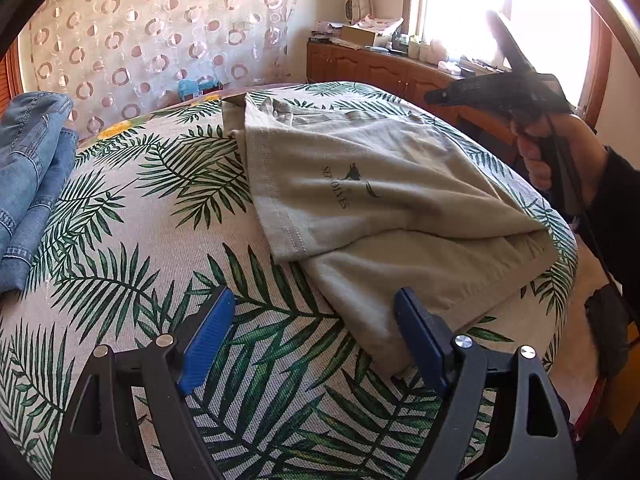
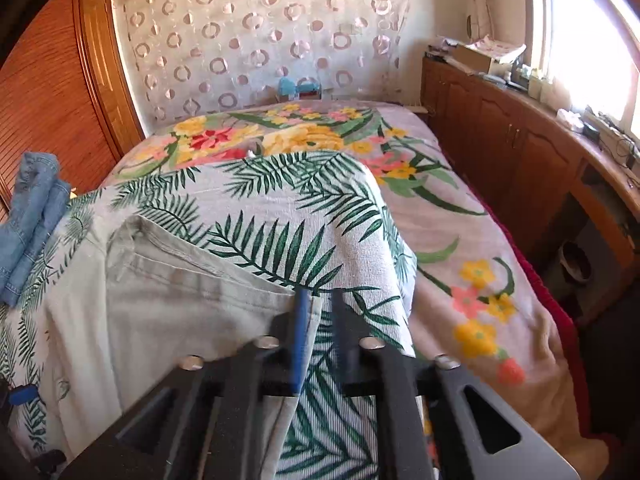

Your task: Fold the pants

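My beige pants [image 1: 384,200] lie folded over themselves on the palm-leaf cloth [image 1: 160,216] covering the bed, right of centre, a dark printed logo facing up. My left gripper [image 1: 314,340] hangs over the near edge with its blue pads spread wide and nothing between them; its right pad is just beside the pants' near corner. My right gripper [image 2: 320,320] sits at the pants' right edge, jaws narrowly apart, the hem beside the left pad; I cannot tell whether it pinches the fabric. Folded jeans [image 1: 32,176] lie at the far left, a wooden cabinet [image 2: 500,160] along the right wall.
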A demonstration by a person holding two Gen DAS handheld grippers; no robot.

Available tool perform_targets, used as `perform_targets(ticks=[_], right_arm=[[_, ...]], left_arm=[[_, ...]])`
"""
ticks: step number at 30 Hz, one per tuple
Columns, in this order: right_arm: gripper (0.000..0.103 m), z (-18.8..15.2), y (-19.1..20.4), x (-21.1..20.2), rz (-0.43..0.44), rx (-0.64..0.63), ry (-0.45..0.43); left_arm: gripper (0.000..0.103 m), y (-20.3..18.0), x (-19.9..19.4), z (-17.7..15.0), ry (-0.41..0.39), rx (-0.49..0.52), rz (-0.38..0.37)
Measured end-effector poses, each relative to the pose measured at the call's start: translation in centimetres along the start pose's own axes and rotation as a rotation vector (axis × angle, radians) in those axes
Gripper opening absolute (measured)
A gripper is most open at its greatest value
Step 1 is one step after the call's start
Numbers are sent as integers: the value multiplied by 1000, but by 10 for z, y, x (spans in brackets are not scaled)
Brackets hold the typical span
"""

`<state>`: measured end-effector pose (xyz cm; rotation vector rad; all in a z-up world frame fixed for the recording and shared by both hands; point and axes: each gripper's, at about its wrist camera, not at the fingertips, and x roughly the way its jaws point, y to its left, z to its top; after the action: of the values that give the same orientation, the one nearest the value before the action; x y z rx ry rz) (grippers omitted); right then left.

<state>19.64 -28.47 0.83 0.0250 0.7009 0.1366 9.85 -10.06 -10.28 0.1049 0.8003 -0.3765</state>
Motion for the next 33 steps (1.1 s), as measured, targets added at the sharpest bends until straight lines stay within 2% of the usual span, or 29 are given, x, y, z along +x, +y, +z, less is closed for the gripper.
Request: perform_targets(ticks=[5, 9, 17, 24, 33], right_arm=[[30, -18, 28, -31, 106, -84, -50], [30, -39, 65, -53, 211, -164, -73], [30, -68, 128, -50, 389, -286, -24], [30, -78, 164, -26, 446, -360, 46], [30, -81, 199, -1, 435, -440, 110]], left_arm=[[82, 10, -10, -3, -39, -60, 1], [82, 16, -23, -7, -80, -48, 79], [82, 42, -58, -4, -162, -100, 123], [82, 55, -73, -5, -199, -127, 131], [82, 62, -73, -9, -204, -146, 133]])
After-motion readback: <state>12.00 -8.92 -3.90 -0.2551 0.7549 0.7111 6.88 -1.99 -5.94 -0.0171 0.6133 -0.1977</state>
